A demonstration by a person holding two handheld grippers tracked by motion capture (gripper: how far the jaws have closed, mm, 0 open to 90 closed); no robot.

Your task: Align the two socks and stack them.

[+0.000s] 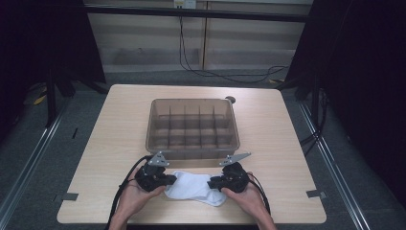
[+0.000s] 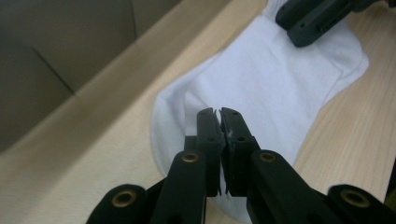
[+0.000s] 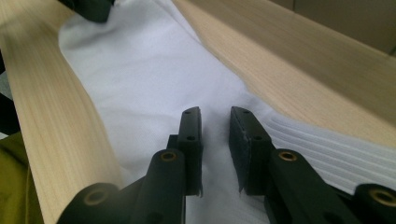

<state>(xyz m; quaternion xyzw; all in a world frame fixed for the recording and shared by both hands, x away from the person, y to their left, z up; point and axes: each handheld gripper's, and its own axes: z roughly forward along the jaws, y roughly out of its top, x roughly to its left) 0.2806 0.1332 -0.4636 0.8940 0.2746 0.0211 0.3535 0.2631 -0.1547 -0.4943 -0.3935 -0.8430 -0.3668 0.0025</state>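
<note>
The person's two hands come in at the near edge of the bench point(image 1: 287, 139), each wrapped around a pair of black tongs, cables trailing back from both. Between them lies a white sock point(image 1: 194, 188), flat on the light wood, just in front of the clear plastic divider box point(image 1: 192, 126) that sits in the middle of the bench.

The left tongs point(image 1: 168, 181) sit at the sock's left end. In the left gripper view the left tongs point(image 2: 219, 112) have their jaws pressed together with a thin fold of the white fabric point(image 2: 261, 79) pinched between the tips, so they are clamped on the sock. The sock stretches away from them toward the other tongs, whose dark body rests on its far end at the top of that view.

The right tongs point(image 1: 212, 183) are at the sock's right end, pointing in toward the left ones. In the right gripper view the right tongs point(image 3: 215, 114) have a narrow gap between the jaws; they lie low over the sock point(image 3: 140, 70), beside its ribbed cuff point(image 3: 327, 149), and I cannot see any fabric caught between the pads, so they stand slightly apart rather than gripping.

The box has rows of small compartments, and nothing in them can be made out from here. A dark cable point(image 1: 201, 67) runs across the floor beyond the bench.
</note>
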